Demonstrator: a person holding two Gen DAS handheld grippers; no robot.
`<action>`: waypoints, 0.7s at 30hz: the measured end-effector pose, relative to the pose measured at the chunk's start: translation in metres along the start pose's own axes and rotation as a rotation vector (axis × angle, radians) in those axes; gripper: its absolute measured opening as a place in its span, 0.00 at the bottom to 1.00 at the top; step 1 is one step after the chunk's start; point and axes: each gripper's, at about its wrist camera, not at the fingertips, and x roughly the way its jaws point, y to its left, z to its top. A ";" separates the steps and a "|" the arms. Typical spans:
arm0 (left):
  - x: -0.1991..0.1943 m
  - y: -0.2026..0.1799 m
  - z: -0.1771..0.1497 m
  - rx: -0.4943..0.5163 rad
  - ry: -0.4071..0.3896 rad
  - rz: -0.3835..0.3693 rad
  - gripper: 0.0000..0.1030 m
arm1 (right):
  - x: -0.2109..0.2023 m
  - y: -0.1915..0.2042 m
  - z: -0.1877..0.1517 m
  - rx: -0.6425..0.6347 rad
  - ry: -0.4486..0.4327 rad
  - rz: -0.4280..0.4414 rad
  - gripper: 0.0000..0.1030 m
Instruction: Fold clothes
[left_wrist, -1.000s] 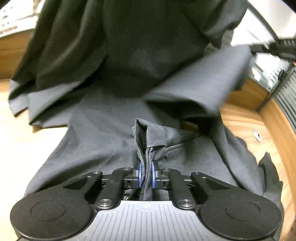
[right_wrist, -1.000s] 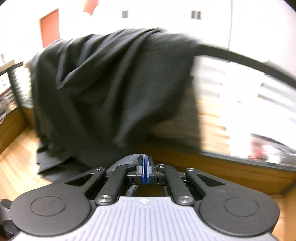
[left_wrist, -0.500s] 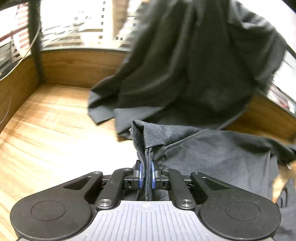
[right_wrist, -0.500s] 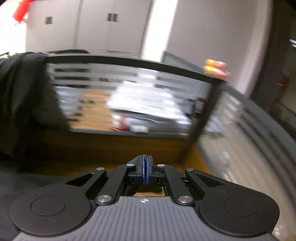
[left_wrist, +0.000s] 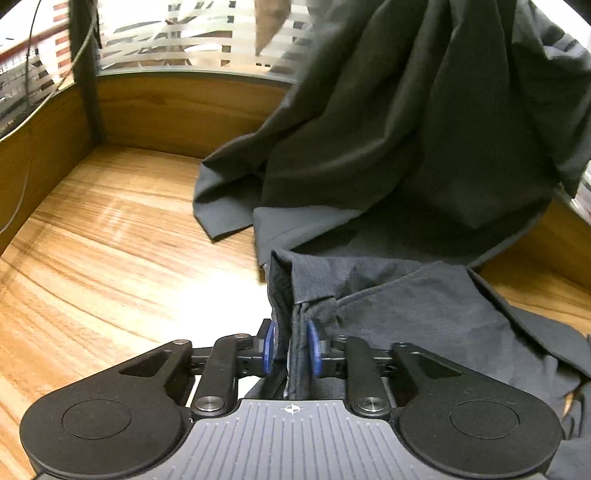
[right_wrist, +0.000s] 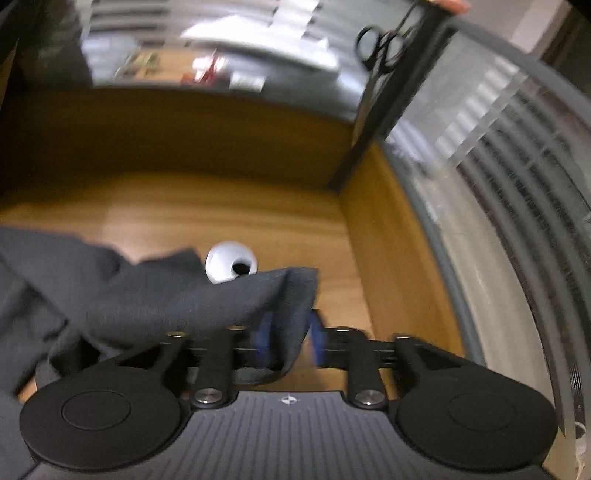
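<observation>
- Your left gripper (left_wrist: 291, 347) has its blue pads slightly apart, with a bunched edge of the dark garment (left_wrist: 406, 155) standing between them; whether they pinch it, you cannot tell.
- Your right gripper (right_wrist: 290, 341) has its pads parted too, with a blurred fold of cloth draped through the gap.
- The garment runs ahead and right of the left gripper, partly on the wooden desk (left_wrist: 110, 258), partly hanging above it.
- Left sits nearer the bulk.
</observation>
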 end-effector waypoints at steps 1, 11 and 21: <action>-0.005 0.002 -0.001 -0.003 -0.008 -0.003 0.34 | 0.001 0.002 -0.002 -0.012 0.011 0.005 0.51; -0.057 0.012 -0.047 -0.024 0.032 0.018 0.45 | -0.032 0.037 -0.013 -0.167 -0.050 0.233 0.80; -0.112 0.012 -0.130 -0.184 0.102 0.098 0.57 | -0.047 0.097 -0.017 -0.446 -0.047 0.501 0.81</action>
